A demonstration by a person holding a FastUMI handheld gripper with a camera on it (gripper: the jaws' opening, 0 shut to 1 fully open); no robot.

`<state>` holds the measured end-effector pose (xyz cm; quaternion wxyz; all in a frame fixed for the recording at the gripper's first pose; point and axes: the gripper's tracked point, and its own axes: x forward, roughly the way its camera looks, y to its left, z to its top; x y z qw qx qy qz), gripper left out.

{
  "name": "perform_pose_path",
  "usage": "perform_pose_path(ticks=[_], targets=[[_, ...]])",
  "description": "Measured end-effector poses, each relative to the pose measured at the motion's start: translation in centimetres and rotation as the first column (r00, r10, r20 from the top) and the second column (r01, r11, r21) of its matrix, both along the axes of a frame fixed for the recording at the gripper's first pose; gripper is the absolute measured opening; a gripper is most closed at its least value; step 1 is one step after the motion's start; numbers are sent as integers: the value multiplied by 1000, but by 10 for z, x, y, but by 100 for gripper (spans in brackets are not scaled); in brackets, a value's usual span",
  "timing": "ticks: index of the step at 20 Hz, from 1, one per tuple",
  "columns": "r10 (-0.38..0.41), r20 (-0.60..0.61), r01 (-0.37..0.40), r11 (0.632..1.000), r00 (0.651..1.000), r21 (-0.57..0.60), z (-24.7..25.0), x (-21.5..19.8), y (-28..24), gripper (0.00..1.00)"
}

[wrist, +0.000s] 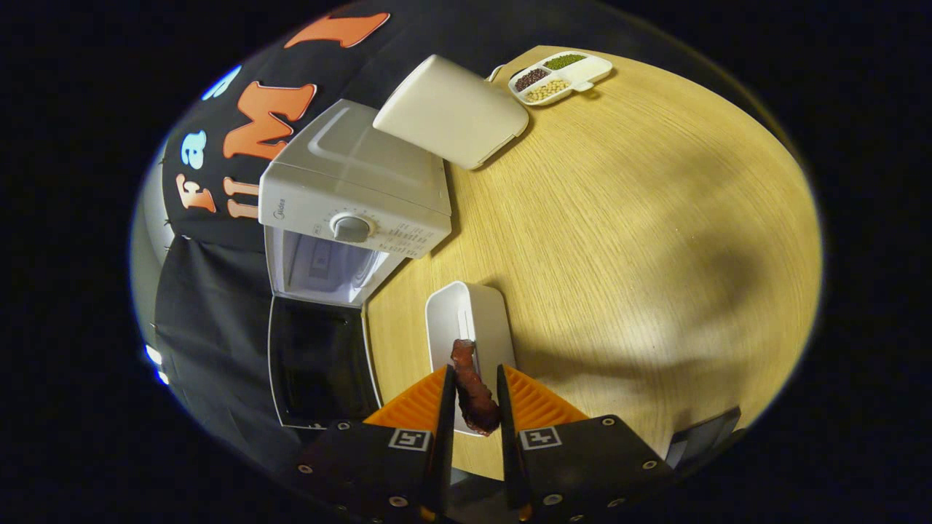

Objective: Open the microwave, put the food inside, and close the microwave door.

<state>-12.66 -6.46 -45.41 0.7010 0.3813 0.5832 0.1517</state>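
Gripper [475, 382]: both fingers pressed against a dark reddish-brown strip of food [473, 397], which stands pinched between them, its upper end poking out just past the fingertips.

White tray [470, 320]: on the wooden table [641, 240], directly under and just ahead of the fingers. The food overlaps its near part; cannot tell whether the strip touches the tray or is lifted clear.

Microwave [357, 189]: white, on the table beyond the tray and to the left. Door [320, 364] swung fully open, its dark glass panel hanging out past the table edge. Pale cavity [328, 269] exposed. Round dial [352, 228] on the control strip.

White lidded box [451, 113]: beyond the microwave, right beside its far end, tilted in this view.

Divided dish [559, 76]: far side of the table, well apart from the tray, holding dark, green and pale beans in separate compartments.
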Motion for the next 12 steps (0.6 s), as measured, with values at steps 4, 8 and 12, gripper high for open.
perform_pose_path(ticks=[4,8,12], targets=[[-76,26,76,997,997,7,10,8,1,13],[-112,72,116,992,991,-46,23,10,-5,12],[-183,139,191,981,973,-46,52,20,-3,12]])
